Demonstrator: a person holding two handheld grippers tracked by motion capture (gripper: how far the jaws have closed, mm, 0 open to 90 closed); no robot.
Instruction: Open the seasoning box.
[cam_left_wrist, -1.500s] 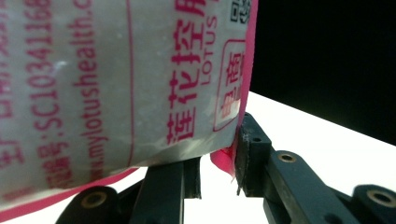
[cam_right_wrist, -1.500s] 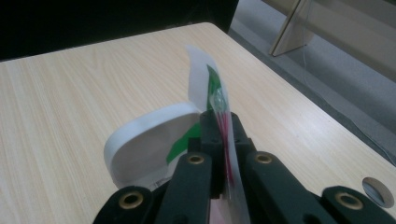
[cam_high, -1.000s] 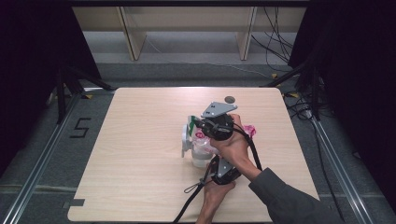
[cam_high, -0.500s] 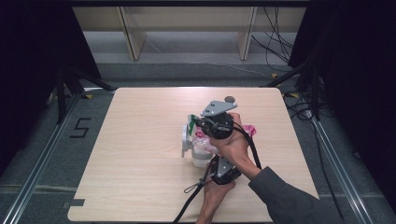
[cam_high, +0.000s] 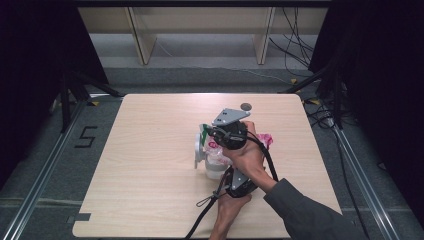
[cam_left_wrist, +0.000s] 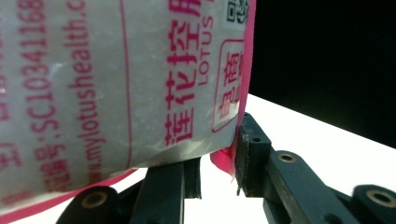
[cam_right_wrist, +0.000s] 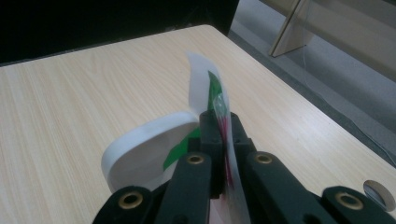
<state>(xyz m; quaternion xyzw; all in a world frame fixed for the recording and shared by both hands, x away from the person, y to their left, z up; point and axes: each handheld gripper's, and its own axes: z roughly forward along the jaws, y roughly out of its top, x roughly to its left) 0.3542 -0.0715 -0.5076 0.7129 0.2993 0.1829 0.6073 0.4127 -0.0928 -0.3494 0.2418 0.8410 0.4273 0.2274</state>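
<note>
Fingers (cam_right_wrist: 219, 135) of the right gripper (cam_high: 231, 135) are clenched on the thin top edge of a translucent plastic bag (cam_high: 216, 157), beside a white-and-green flap (cam_right_wrist: 201, 98) that curls up from them. Black fingers (cam_left_wrist: 250, 154) of the left gripper (cam_high: 239, 182) grasp the bag's pink-edged lower corner, with the film caught between them. Seen from above, the bag stands between the two grippers near the middle of the desk (cam_high: 150, 160), its long axis running from the left gripper at the near side up to the right gripper beyond it; any pull apart would likely run along that line. Pink print on the bag (cam_left_wrist: 116, 79) reads "LOTUS", part of a web address "mylotushealth", the code "SC1034116" and Chinese characters beside a QR code.
</note>
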